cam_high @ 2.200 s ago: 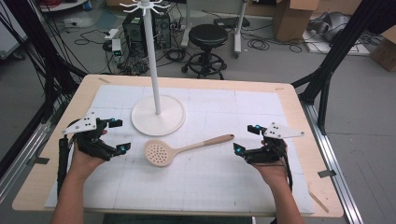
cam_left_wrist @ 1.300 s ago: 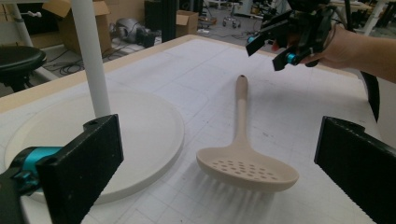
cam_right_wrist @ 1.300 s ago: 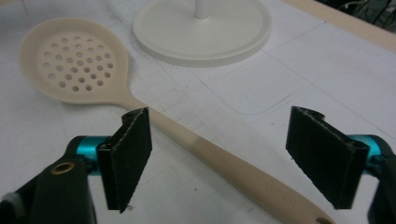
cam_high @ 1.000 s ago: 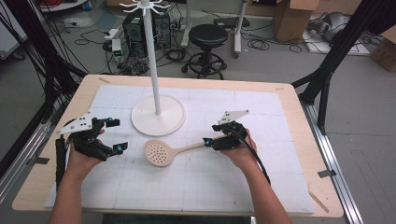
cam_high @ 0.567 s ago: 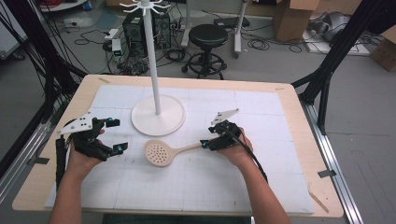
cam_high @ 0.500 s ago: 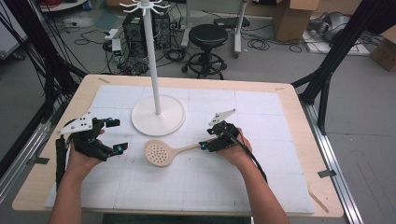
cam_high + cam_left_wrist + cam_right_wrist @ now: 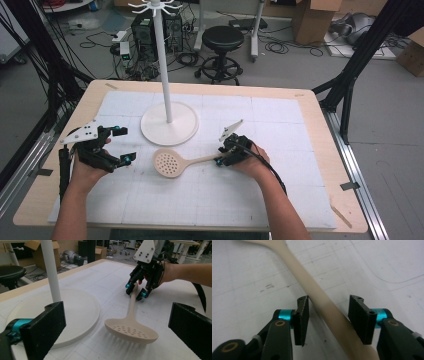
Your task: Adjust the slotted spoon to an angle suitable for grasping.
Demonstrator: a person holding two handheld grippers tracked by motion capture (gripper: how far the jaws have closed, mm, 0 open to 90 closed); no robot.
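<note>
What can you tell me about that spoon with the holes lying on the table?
The slotted spoon is pale beige and looks like plastic or wood: a round, shallow bowl pierced with small holes, and a long, flat, straight handle. It lies on the white gridded mat, bowl near the white stand's round base. The right gripper straddles the handle's end, its jaws just closing, one pad touching.

1. A grey floor (image 7: 300, 65) lies beyond the far edge of the wooden table (image 7: 320, 130).
2. A black round stool (image 7: 223, 37) stands at far centre.
3. Computer towers (image 7: 150, 35) and loose cables sit far left.
4. Cardboard boxes (image 7: 312, 12) stand far right.
5. Black frame struts (image 7: 360, 55) rise at both sides.
</note>
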